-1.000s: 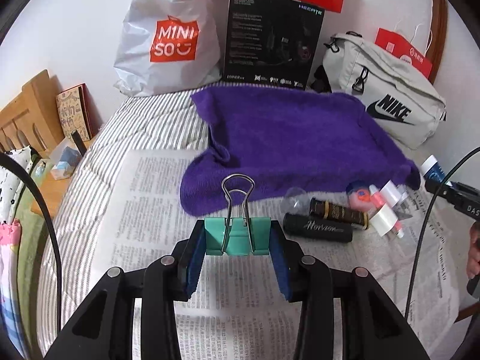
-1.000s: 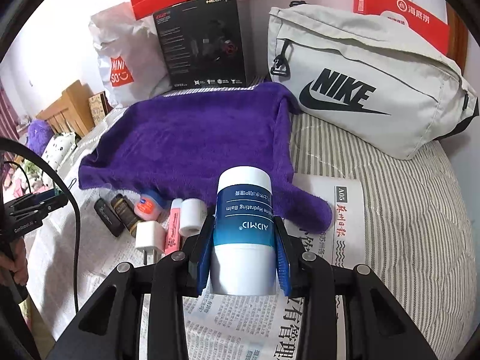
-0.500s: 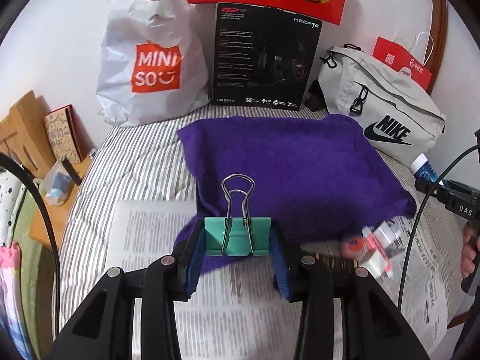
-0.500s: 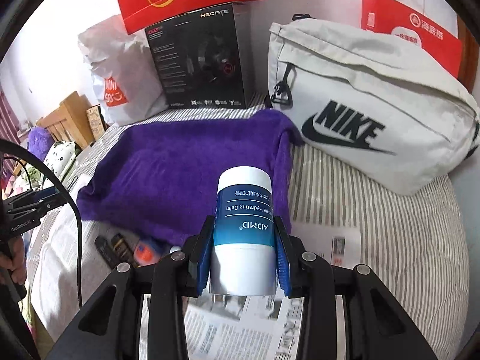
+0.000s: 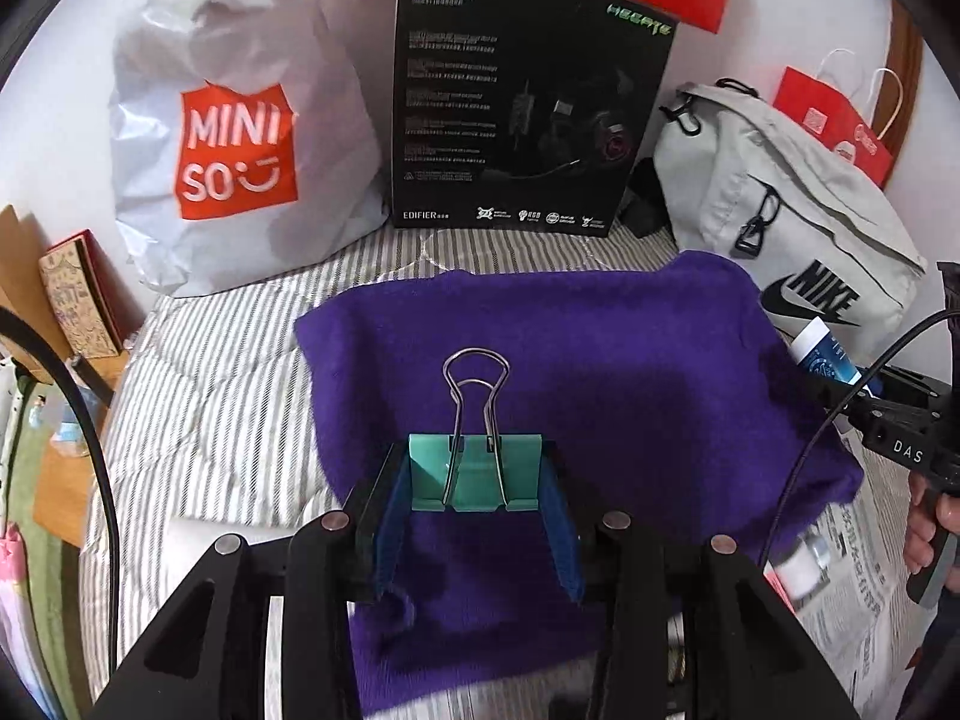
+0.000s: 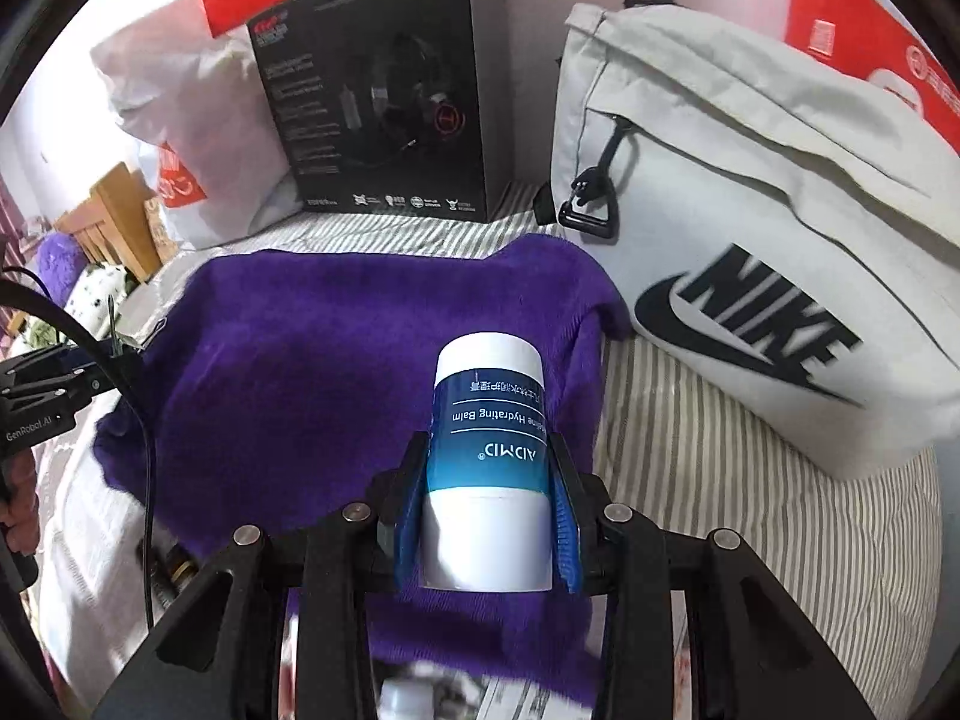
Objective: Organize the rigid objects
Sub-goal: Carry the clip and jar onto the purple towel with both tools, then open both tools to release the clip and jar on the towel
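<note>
My left gripper [image 5: 475,486] is shut on a teal binder clip [image 5: 475,471] with silver wire handles pointing up, held above the near part of a purple towel [image 5: 600,372]. My right gripper [image 6: 487,498] is shut on a white and blue ADMD balm bottle [image 6: 487,462], held above the right side of the same towel [image 6: 336,360]. The bottle also shows at the right edge of the left wrist view [image 5: 819,354]. The left gripper's body shows at the left edge of the right wrist view [image 6: 42,384].
Along the wall stand a white Miniso bag [image 5: 234,138], a black headset box [image 5: 522,102] and a grey Nike bag [image 6: 768,252]. Newspaper [image 5: 864,576] with small cosmetics [image 5: 804,564] lies near the towel's front on the striped bed [image 5: 198,360].
Both grippers have moved forward, away from the newspaper and small items, and now hang over the purple towel. Each keeps its hold on its object.
</note>
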